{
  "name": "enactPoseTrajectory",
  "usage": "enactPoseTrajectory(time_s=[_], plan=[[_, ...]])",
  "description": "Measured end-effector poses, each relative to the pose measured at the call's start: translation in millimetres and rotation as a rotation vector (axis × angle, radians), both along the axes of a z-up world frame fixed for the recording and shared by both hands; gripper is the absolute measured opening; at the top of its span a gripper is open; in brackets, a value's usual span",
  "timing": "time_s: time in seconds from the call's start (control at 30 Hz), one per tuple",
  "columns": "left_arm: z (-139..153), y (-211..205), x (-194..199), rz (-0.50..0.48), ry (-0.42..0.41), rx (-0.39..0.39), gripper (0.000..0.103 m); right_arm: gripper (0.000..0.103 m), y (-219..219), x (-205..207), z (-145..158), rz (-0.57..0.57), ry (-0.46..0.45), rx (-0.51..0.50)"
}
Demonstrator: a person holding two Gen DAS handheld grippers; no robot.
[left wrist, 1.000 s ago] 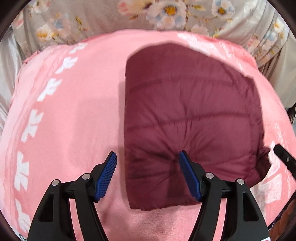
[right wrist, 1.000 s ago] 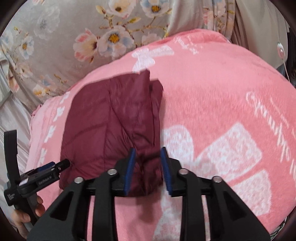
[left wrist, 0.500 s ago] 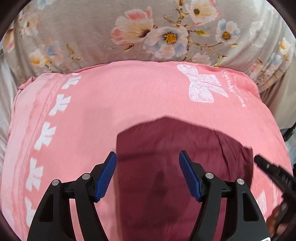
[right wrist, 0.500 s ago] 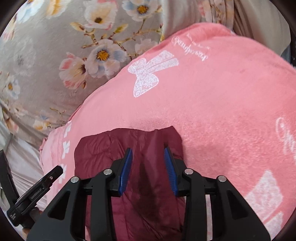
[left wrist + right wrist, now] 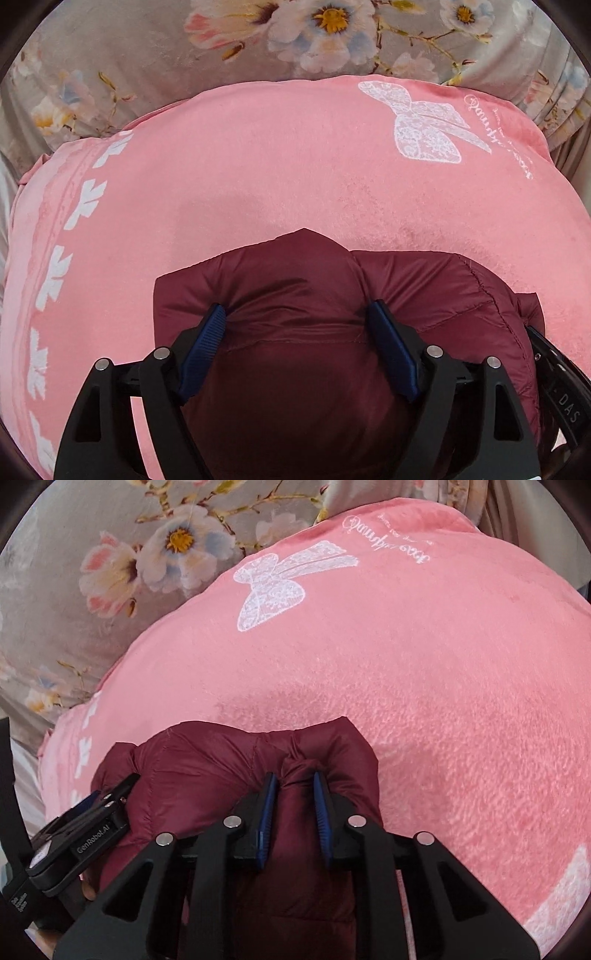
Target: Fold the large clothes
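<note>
A maroon quilted puffer jacket (image 5: 295,295) lies folded on a pink blanket (image 5: 258,184). My left gripper (image 5: 297,314) stands wide open, its blue pads pressed into the jacket's puffy far edge on either side of a bulge. My right gripper (image 5: 293,781) is shut on a pinched ridge of the jacket (image 5: 207,768) near its right far corner. The left gripper's body (image 5: 85,827) shows at the left of the right wrist view, and the right gripper's body (image 5: 557,387) at the right edge of the left wrist view.
The pink blanket (image 5: 406,646) has white bow prints and lettering and covers a rounded bed surface. A grey floral sheet (image 5: 184,48) lies beyond it. Open blanket stretches ahead of the jacket in both views.
Both grippers have moved forward over the jacket to its far edge. The right jaws have narrowed onto a fold of fabric. The left pads now press into the jacket.
</note>
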State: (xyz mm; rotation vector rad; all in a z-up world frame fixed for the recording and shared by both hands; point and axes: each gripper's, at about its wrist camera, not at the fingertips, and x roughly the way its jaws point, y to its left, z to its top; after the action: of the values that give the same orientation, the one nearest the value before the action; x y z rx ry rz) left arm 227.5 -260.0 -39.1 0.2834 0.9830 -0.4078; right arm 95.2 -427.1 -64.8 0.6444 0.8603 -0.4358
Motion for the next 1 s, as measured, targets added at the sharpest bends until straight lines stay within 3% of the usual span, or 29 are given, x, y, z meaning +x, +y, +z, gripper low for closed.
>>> enactPoseTrajectory(time_s=[0.43, 1.0], plan=[[-20.2, -7.3, -6.9, 0.017, -0.115, 0.011, 0.083, 0.018, 24.5, 12.6, -8.0, 0.008, 0.054, -0.248], [-23.2, -9.1, -7.5, 0.027, -0.141, 0.019, 0.084, 0.019, 25.6, 12.9, -8.0, 0.006, 0.048, -0.265]])
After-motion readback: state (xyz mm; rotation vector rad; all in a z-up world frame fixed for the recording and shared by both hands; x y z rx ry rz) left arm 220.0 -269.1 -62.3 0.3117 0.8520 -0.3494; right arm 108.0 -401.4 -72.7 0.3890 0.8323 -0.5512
